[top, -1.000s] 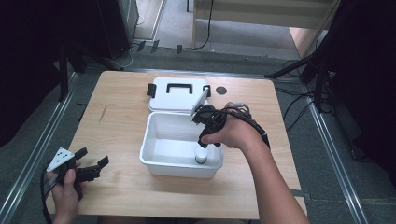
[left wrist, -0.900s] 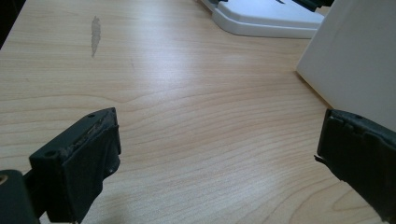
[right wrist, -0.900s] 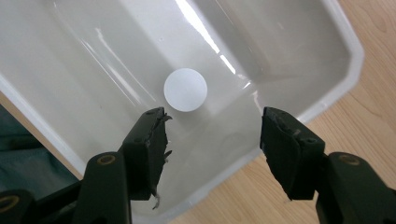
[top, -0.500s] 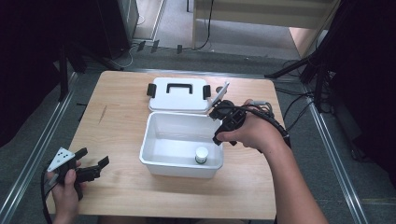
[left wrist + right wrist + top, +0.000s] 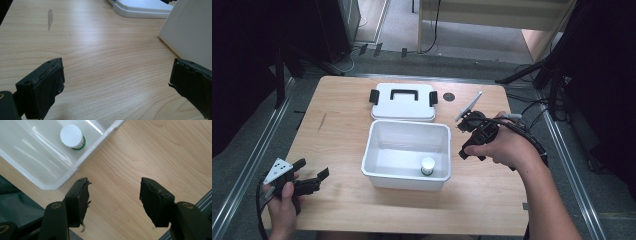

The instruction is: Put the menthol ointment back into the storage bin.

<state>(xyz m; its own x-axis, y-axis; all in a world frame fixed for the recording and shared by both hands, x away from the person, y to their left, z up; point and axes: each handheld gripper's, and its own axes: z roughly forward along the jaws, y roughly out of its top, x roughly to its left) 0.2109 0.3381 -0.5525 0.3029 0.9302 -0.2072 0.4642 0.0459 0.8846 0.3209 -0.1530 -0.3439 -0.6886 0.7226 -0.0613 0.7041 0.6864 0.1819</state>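
1. The right gripper (image 5: 113, 195) hangs over bare wood just off the box's near-right corner, its jaws spread with nothing between them; in the high view it sits at about 3 o'clock from the box.
2. The left gripper (image 5: 117, 82) rests low at about 8 o'clock from the box, jaws spread wide and empty, pointing across the light wooden table (image 5: 342, 140) towards the box wall.
3. The small white-capped jar with a green band (image 5: 71, 137) stands upright inside the open white rectangular plastic box (image 5: 373, 145), close to its near wall towards the right corner, at roughly 5 o'clock within the box.
4. The white lid with a black handle and black side clips (image 5: 403, 102) lies flat on the table at 12 o'clock, touching or just behind the box's far rim; the high view is too coarse to say which.
5. The step in hand looks like fetching the lid to shut the box. To do it well, I would take the lid by its handle or an edge, keep it level, and line the clips up with the rim before lowering.
6. The left gripper could steady the box wall so the box does not slide.
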